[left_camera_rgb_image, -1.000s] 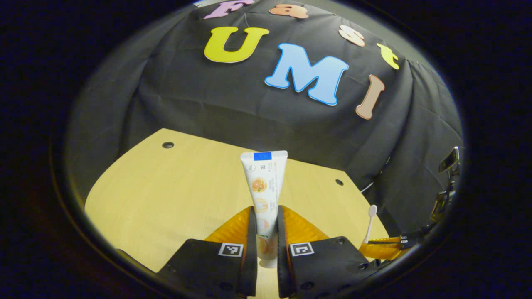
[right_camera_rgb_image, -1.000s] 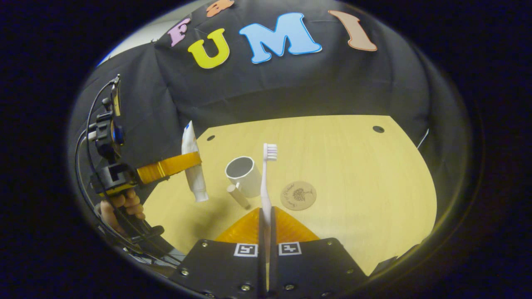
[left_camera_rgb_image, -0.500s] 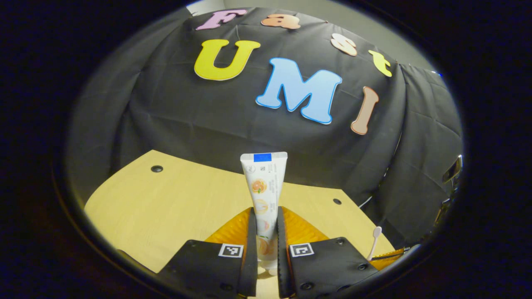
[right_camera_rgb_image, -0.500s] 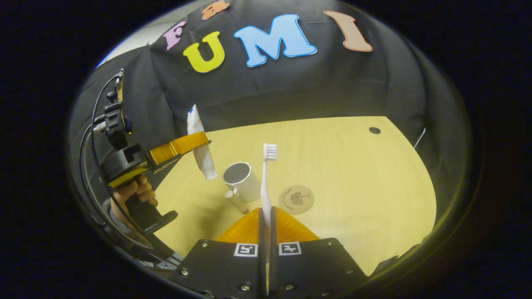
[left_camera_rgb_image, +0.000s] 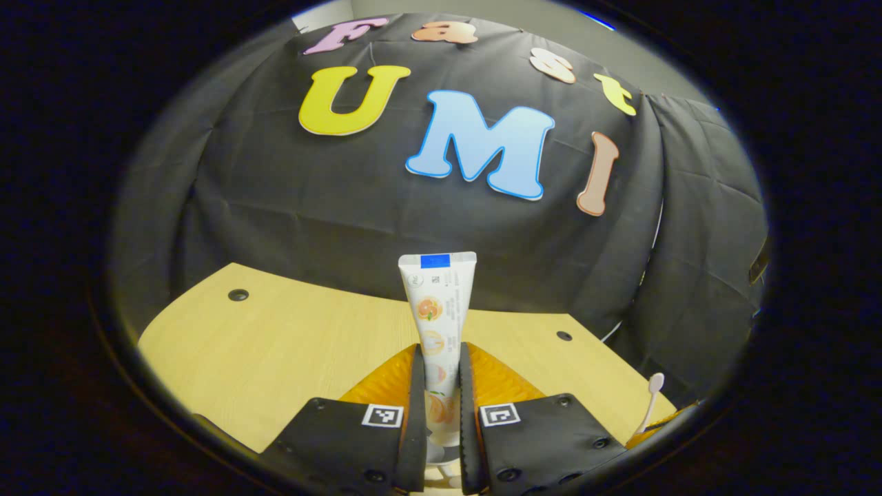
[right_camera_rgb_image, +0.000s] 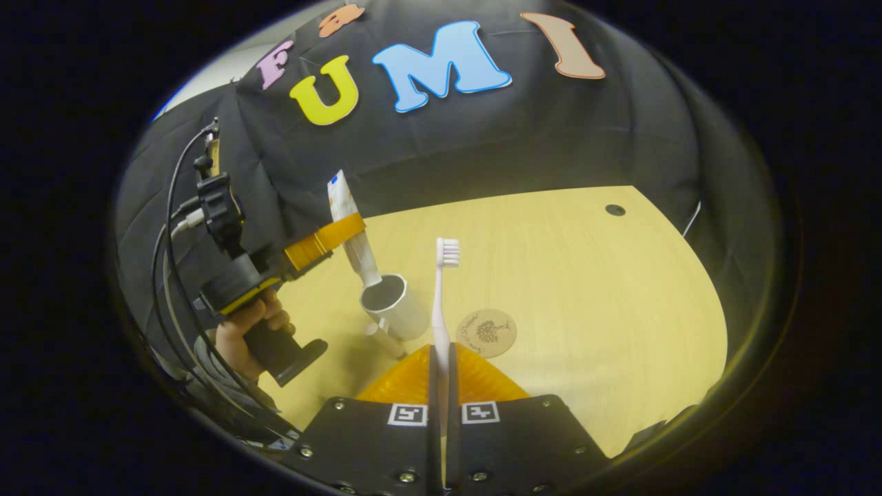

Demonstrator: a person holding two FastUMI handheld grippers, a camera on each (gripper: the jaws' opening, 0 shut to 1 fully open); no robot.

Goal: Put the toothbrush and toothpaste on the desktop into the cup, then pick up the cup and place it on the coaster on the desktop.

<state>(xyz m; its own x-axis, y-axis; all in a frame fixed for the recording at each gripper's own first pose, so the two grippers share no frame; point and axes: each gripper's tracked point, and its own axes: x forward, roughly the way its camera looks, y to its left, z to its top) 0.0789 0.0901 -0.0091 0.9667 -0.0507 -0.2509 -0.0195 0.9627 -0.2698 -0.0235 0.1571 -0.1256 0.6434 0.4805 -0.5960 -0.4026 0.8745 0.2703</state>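
black hand-held gripper point(right_camera_rgb_image: 442, 386) body with screws and square markers; the other point(right_camera_rgb_image: 344, 231) trails black cables.

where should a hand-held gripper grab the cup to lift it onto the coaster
By the handle: the cup stands upright with its handle jutting toward the near desk edge. Come from that near side, clear of the toothpaste tip at its mouth. The coaster lies just beside.
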